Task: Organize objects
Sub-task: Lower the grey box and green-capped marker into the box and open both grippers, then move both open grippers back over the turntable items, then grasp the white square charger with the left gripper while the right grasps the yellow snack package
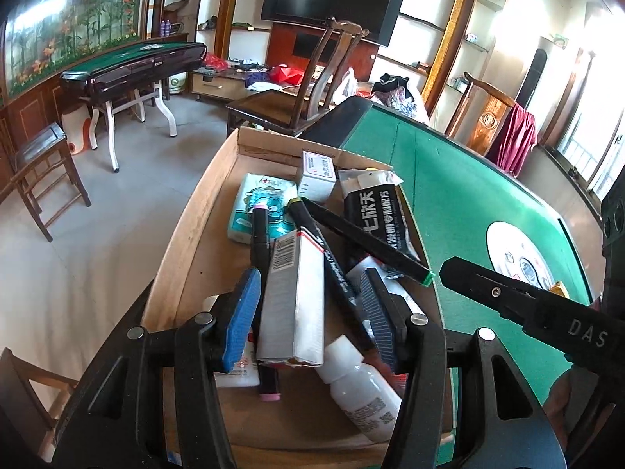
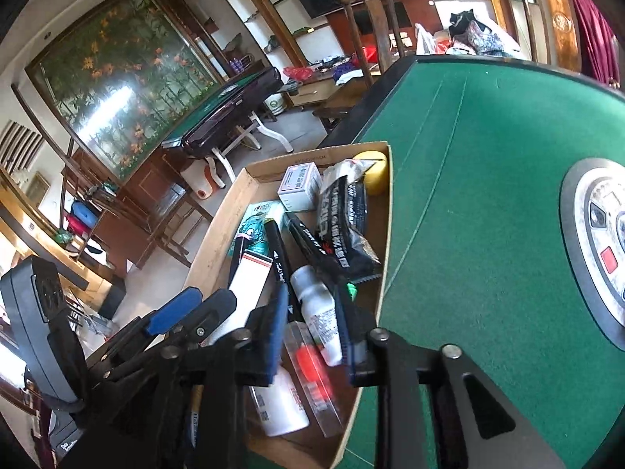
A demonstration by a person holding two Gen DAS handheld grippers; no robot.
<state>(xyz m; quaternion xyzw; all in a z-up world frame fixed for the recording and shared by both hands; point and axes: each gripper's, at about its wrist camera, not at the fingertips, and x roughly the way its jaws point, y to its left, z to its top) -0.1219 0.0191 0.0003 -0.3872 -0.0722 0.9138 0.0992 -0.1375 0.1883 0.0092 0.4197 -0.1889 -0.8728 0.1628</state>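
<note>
Both tongs hang released above the cardboard box (image 1: 187,258): left tongs (image 1: 312,312) and right tongs (image 2: 312,324) grasp nothing.

Matt brown cardboard for the box (image 1: 187,258), raw and fibrous at its rim. Green felt, soft and dull, across the table (image 1: 468,203), edged in glossy black plastic. Smooth white plastic on the bottle (image 1: 359,387), shiny crinkled film on the black packet (image 1: 383,211), ribbed blue rubber on the pads (image 1: 242,316).
</note>
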